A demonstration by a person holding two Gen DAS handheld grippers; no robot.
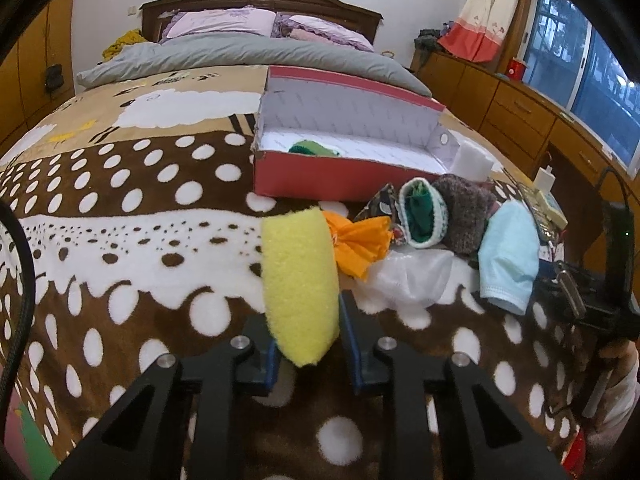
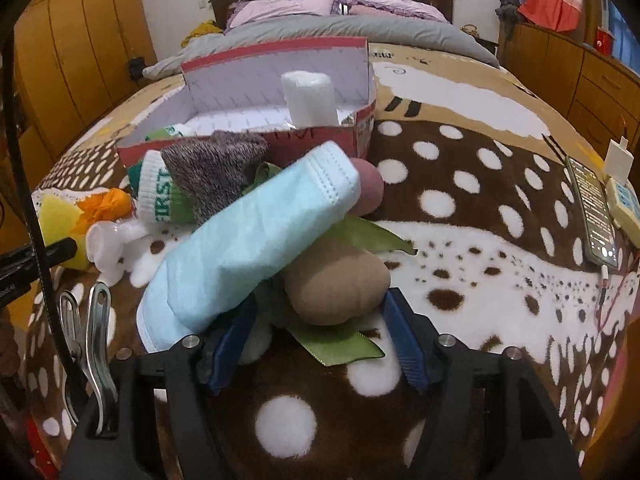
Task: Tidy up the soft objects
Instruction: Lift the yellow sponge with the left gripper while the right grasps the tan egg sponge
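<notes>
My left gripper (image 1: 306, 334) is shut on a yellow sponge (image 1: 298, 280), which stands upright between the blue pads above the bedspread. Beyond it stands an open red shoebox (image 1: 320, 172) with a green item (image 1: 314, 148) inside. A pile beside the box holds an orange cloth (image 1: 360, 244), a clear plastic bag (image 1: 412, 276), a green-and-white sock (image 1: 420, 216), a grey knitted piece (image 1: 464, 216) and a light blue face mask (image 1: 508, 256). My right gripper (image 2: 320, 332) stands open around a tan padded piece (image 2: 336, 284) with green ribbon (image 2: 340, 344), under the mask (image 2: 256, 240).
A white roll (image 2: 308, 98) stands at the box's near end. A phone (image 2: 596, 208) and a white charger (image 2: 618, 160) lie at the bed's right edge. A metal clip (image 2: 96, 344) hangs by my right gripper. Wooden drawers (image 1: 528, 112) line the wall. A grey duvet (image 1: 240, 56) covers the bed's far part.
</notes>
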